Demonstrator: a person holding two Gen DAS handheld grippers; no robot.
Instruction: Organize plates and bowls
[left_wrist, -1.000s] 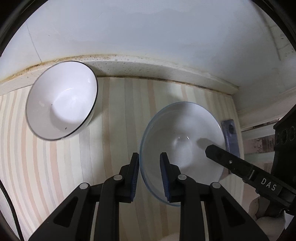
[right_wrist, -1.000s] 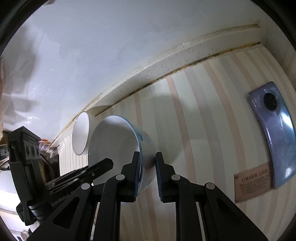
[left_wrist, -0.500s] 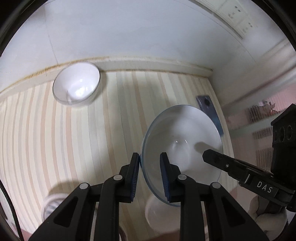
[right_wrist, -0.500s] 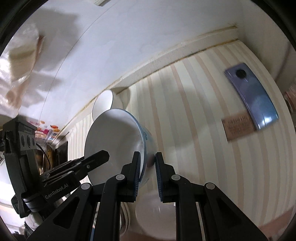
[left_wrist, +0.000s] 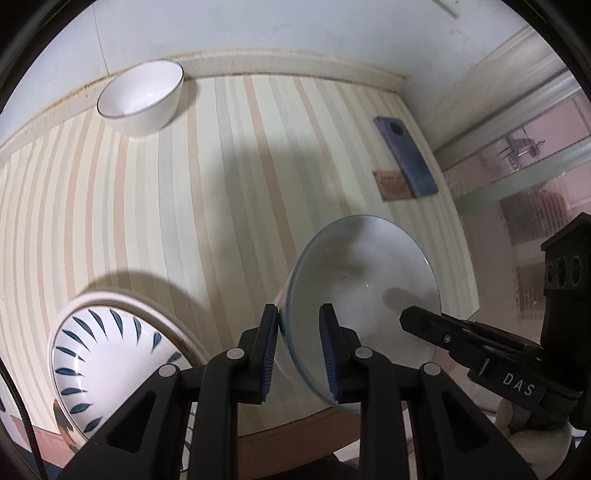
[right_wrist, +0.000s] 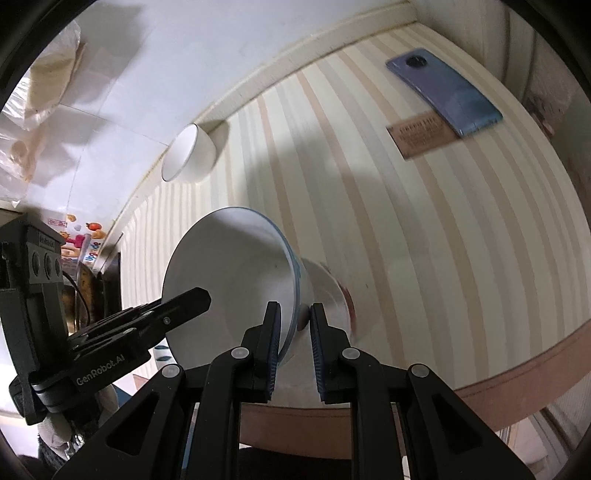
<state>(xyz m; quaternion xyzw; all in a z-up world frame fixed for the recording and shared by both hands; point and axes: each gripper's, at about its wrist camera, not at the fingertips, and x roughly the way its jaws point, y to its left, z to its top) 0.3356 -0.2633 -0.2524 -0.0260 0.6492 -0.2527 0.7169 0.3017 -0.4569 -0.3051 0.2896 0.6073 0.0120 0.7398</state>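
A white bowl with a thin blue rim (left_wrist: 362, 280) (right_wrist: 229, 280) hangs tilted above the striped table, carried by both grippers. My left gripper (left_wrist: 298, 321) is shut on its near-left rim. My right gripper (right_wrist: 294, 317) is shut on the opposite rim; one of its fingers (left_wrist: 436, 328) shows inside the bowl in the left wrist view. A white bowl with a dark rim (left_wrist: 142, 96) (right_wrist: 188, 155) stands at the back by the wall. A dish with blue leaf strokes (left_wrist: 107, 354) rests on a wider plate (left_wrist: 177, 325) near the front edge.
A blue-grey phone (left_wrist: 404, 155) (right_wrist: 443, 92) lies at the table's right side beside a brown label (left_wrist: 393, 184) (right_wrist: 424, 136). The table's brown front edge (right_wrist: 517, 373) runs just below the held bowl. A white wall closes the back.
Both grippers have carried the blue-rimmed bowl up and away from the wall toward the front edge. The dark-rimmed bowl has receded, and the leaf-patterned dish and plate have come into view.
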